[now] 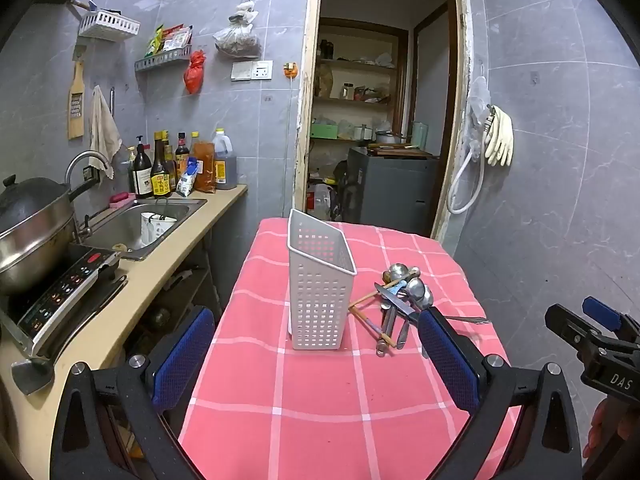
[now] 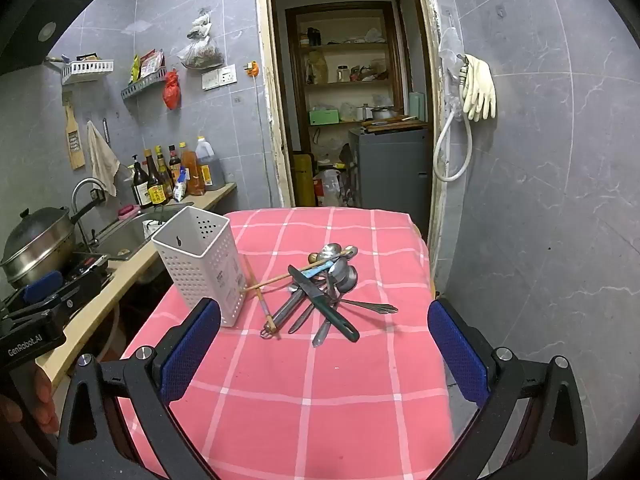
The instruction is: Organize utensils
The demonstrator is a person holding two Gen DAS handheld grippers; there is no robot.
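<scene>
- Both sets of jaws are spread as wide as they go and hold nothing. The left gripper [image 1: 316, 364] and the right gripper [image 2: 324, 352] hang over the near end of the table [image 2: 304, 420], short of everything.
- The utensils [image 2: 326, 292] are one tangled pile mid-table: spoons, a fork, chopsticks and a dark-handled knife [image 2: 328, 304] lying across the top.
- The white holder [image 2: 200, 264] stands upright just left of the pile, and looks empty from here.
- My take: go for the knife first since it's on top, and pinch the handle, not the blade.
- Lift it straight up so it doesn't drag the spoons along.
- That holder looks light, so I'd steady it with the left gripper while dropping things in.
</scene>
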